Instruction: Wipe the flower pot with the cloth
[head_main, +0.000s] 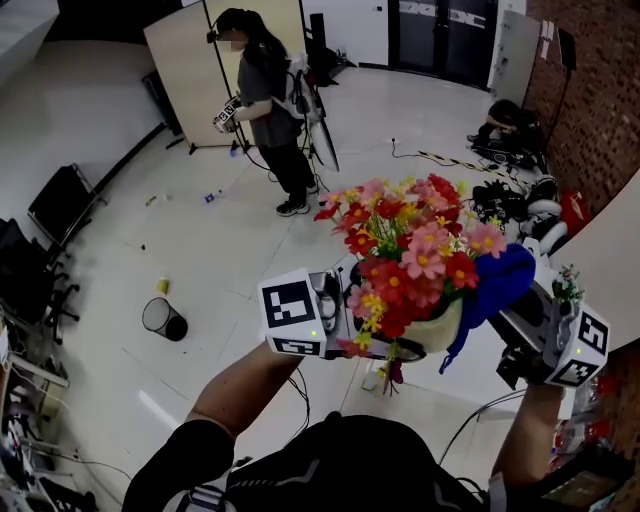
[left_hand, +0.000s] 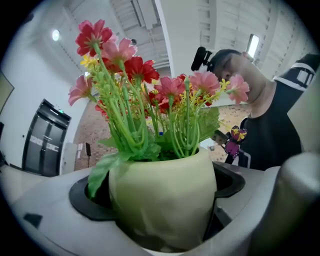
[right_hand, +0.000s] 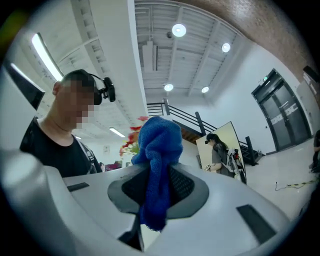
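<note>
A cream flower pot (head_main: 432, 330) full of red, pink and yellow artificial flowers (head_main: 415, 245) is held up in the air. My left gripper (head_main: 345, 318) is shut on the pot (left_hand: 162, 200), its jaws clasping both sides of the rounded body, with the flowers (left_hand: 150, 100) rising above. My right gripper (head_main: 515, 318) is shut on a blue cloth (head_main: 492, 290), which is bunched against the right side of the pot and trails below it. In the right gripper view the cloth (right_hand: 159, 165) is pinched between the jaws, its top bulging out and its tail hanging down.
A second person (head_main: 270, 100) with grippers stands far across the white floor beside a beige partition (head_main: 195, 70). A black waste bin (head_main: 163, 319) sits on the floor at left. Chairs (head_main: 50, 210) line the left wall, and cables and gear (head_main: 505, 170) lie at the right.
</note>
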